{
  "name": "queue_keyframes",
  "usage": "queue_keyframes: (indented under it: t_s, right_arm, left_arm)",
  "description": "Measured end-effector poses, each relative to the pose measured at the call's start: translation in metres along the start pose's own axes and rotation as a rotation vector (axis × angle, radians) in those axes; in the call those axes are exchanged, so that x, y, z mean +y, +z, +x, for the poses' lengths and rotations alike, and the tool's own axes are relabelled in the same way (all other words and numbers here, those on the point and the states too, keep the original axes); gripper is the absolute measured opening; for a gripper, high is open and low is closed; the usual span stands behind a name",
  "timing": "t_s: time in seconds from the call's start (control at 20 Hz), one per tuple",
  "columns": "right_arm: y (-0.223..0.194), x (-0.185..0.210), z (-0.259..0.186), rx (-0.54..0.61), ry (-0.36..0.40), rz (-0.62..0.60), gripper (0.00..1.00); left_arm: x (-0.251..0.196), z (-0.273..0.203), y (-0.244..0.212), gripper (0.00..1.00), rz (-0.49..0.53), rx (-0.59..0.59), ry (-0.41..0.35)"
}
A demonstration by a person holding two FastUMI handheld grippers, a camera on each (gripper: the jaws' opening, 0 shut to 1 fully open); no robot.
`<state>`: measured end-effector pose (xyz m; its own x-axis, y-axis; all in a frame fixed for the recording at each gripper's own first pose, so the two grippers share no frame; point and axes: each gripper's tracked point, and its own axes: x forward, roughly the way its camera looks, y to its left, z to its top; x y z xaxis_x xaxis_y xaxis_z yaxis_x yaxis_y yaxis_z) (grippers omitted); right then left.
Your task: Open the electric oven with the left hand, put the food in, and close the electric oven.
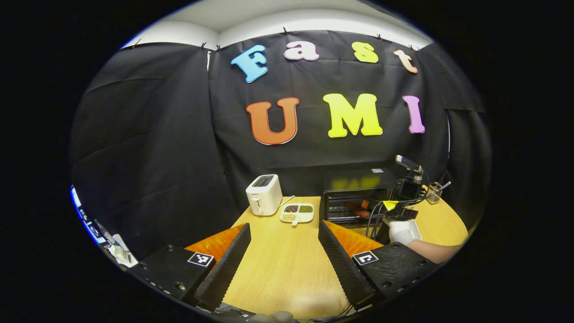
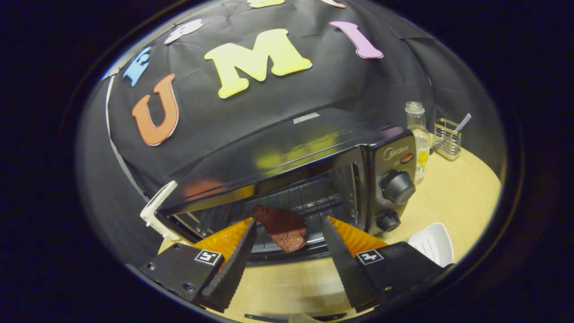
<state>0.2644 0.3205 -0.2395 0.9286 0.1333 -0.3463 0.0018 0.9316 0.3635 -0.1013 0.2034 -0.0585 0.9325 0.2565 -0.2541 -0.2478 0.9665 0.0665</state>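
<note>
Lying on the wire rack (image 2: pixel 309 197) inside the open electric oven (image 2: pixel 291 166), the food (image 2: pixel 281 226), a dark reddish-brown slab with a rough surface, sits tilted, its near end reaching toward the oven's front edge. In the right gripper view the right gripper (image 2: pixel 287 233) is held just in front of the oven mouth with its fingers spread wide; the food lies in the gap between them, and neither finger presses on it. The oven is black and glossy, with two round knobs (image 2: pixel 397 187) stacked on its right-hand panel. To the right of the oven a clear bottle (image 2: pixel 418 134) stands against the booth wall, and beyond it a small wire holder (image 2: pixel 447 139) with a utensil in it. A white dish (image 2: pixel 431 242) rests on the wooden table (image 2: pixel 462 197) near the gripper's right finger.

In the left gripper view the left gripper (image 1: pixel 284 233) hangs well back from the oven over the bare table (image 1: pixel 287 269), its fingers wide apart and gripping nothing. Farther off, the oven (image 1: pixel 354 197) stands at the back of the table with the right gripper (image 1: pixel 403 193) and a white-gloved hand (image 1: pixel 400 231) in front of it. Left of the oven lie a white divided tray (image 1: pixel 297 213) with small portions of grains and a white toaster (image 1: pixel 263 194) just beside it
</note>
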Motion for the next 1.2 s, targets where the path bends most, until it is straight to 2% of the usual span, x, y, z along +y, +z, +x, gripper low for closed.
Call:
queue_keyframes:
  t_s: [0.05,0.3,0.55,0.75,0.85,0.9,0.95,1.2]
  right_arm:
    - [0.003,0.002,-0.014,-0.008,0.018,-0.021,0.92]
    - [0.012,0.012,-0.106,-0.04,0.135,-0.089,0.95]
    - [0.046,-0.018,-0.229,-0.141,0.157,-0.189,0.96]
    - [0.095,-0.063,-0.324,-0.256,0.101,-0.302,0.99]
    - [0.114,-0.083,-0.36,-0.298,0.078,-0.342,0.99]
    - [0.123,-0.093,-0.375,-0.314,0.07,-0.346,0.96]
    - [0.131,-0.106,-0.385,-0.326,0.063,-0.35,0.99]
    - [0.146,-0.168,-0.407,-0.304,0.064,-0.358,0.99]
  left_arm:
    - [-0.003,-0.008,0.0,0.97,0.004,-0.002,-0.004]
    - [-0.016,-0.06,-0.001,0.97,-0.003,-0.046,-0.025]
    - [-0.039,-0.133,-0.013,0.96,-0.018,-0.107,-0.084]
    - [-0.061,-0.169,-0.019,0.96,-0.045,-0.15,-0.135]
    - [-0.072,-0.172,-0.017,0.97,-0.057,-0.162,-0.151]
    - [-0.079,-0.17,-0.017,0.96,-0.054,-0.166,-0.158]
    - [-0.086,-0.164,-0.017,0.96,-0.047,-0.164,-0.159]
    - [-0.13,-0.119,-0.017,0.96,-0.04,-0.148,-0.153]
